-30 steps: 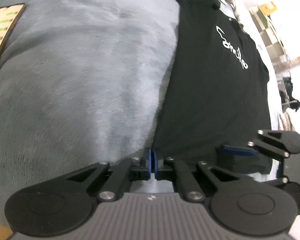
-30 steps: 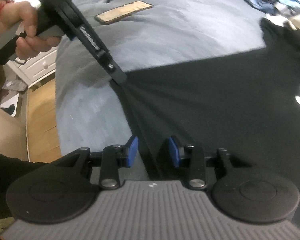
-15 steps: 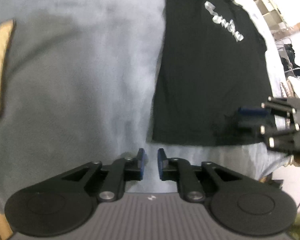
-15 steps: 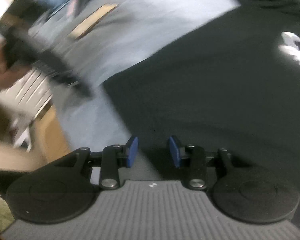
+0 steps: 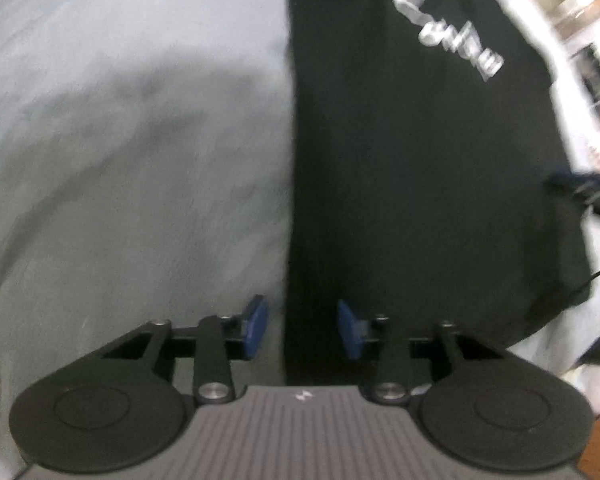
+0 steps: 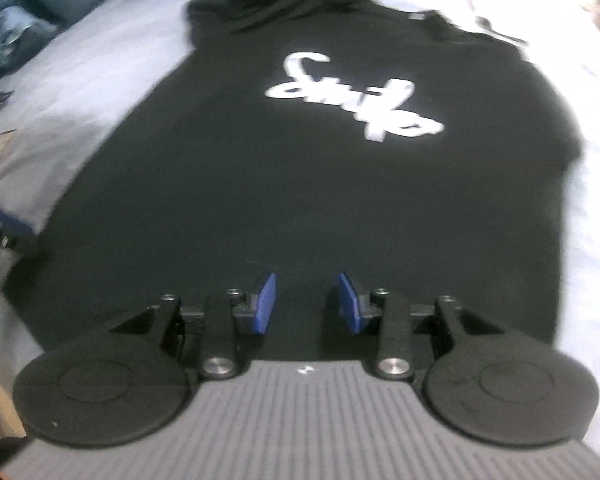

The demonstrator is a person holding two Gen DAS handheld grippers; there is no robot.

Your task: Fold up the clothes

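the soft, light black t-shirt (image 6: 300,200) on the bed (image 5: 120,160) should be pinched at its hem corners, while the left gripper (image 5: 302,328) is opening with nothing pinched and the right gripper (image 6: 308,304) is held released above the cloth.

The left gripper (image 5: 302,326) has let go of the black cotton T-shirt with white lettering (image 5: 420,184); its jaws are opening, astride the shirt's side edge. The right gripper (image 6: 307,304) has swung over the shirt's hem, empty.
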